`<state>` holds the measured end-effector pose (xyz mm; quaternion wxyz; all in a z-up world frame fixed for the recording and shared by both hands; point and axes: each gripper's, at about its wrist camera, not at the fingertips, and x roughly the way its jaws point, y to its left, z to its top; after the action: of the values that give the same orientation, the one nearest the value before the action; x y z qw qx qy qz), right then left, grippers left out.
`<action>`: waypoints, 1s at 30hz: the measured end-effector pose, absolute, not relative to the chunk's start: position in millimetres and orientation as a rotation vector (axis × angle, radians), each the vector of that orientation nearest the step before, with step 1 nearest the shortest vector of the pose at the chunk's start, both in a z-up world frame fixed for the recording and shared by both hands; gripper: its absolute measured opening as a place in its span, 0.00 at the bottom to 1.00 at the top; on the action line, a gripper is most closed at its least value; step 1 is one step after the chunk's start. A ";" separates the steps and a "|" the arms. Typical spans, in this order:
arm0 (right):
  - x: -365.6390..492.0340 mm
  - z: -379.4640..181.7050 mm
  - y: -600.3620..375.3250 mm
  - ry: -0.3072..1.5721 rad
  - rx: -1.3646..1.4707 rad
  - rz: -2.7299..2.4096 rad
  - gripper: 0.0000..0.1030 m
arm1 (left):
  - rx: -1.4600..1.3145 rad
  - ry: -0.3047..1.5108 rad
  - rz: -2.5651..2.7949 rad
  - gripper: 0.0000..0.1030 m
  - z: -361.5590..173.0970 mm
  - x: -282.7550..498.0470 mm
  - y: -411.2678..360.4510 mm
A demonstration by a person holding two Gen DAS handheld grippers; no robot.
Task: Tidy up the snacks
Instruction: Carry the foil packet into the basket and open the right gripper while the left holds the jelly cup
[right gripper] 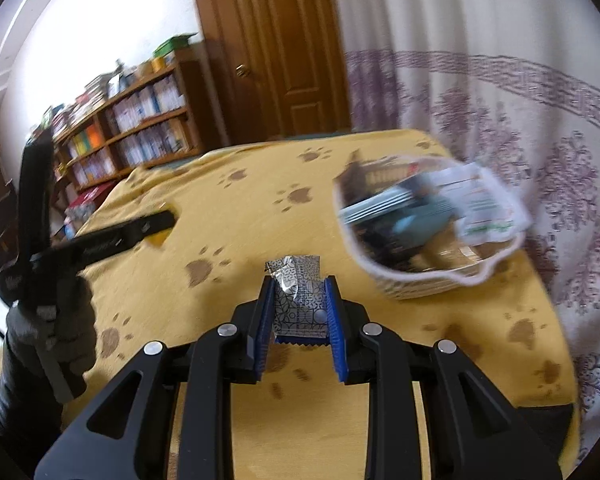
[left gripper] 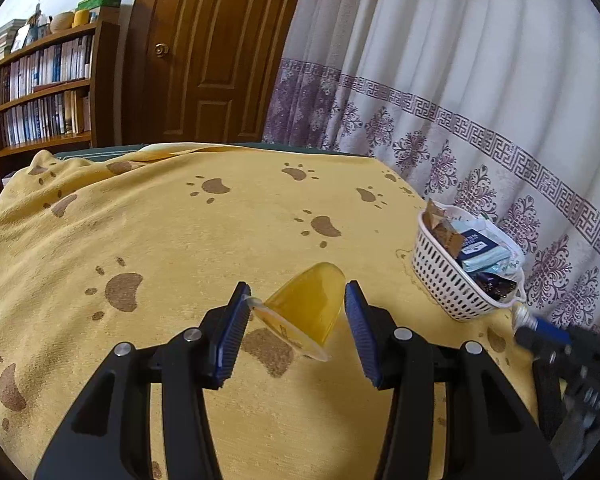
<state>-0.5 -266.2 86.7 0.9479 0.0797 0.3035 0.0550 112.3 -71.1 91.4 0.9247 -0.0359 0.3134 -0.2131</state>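
My left gripper (left gripper: 296,292) is shut on a yellow jelly cup (left gripper: 304,312); the cup lies tilted on its side between the blue pads, above the yellow paw-print cloth (left gripper: 180,240). My right gripper (right gripper: 300,282) is shut on a silver patterned snack packet (right gripper: 298,304) with a blue serrated edge. A white slotted basket (left gripper: 444,280) stuffed with snack packets stands at the table's right side, beside the curtain. It is blurred in the right wrist view, where the basket (right gripper: 420,284) lies ahead and right of the packet. The right gripper (left gripper: 540,330) shows just below the basket's near corner.
The left gripper (right gripper: 156,222) and a gloved hand (right gripper: 48,320) reach in from the left of the right wrist view. A patterned curtain (left gripper: 480,100) hangs close behind the basket. A wooden door (left gripper: 212,48) and bookshelves (left gripper: 40,92) stand beyond the table's far edge.
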 end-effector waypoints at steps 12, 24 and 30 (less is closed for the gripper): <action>24.9 91.0 -321.9 0.594 0.244 -0.007 0.25 | -0.057 0.643 -0.458 0.48 90.3 107.4 -79.8; 59.8 68.9 -351.5 0.641 0.332 -0.044 0.32 | -0.055 0.657 -0.456 0.48 85.5 109.4 -81.4; 45.1 70.4 -358.1 0.608 0.367 -0.069 0.36 | -0.052 0.660 -0.458 0.48 83.7 109.4 -82.3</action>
<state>45.1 -358.1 70.4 0.9371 0.1795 0.2976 -0.0338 109.4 -82.3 83.7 0.9201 -0.0251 0.3213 -0.2226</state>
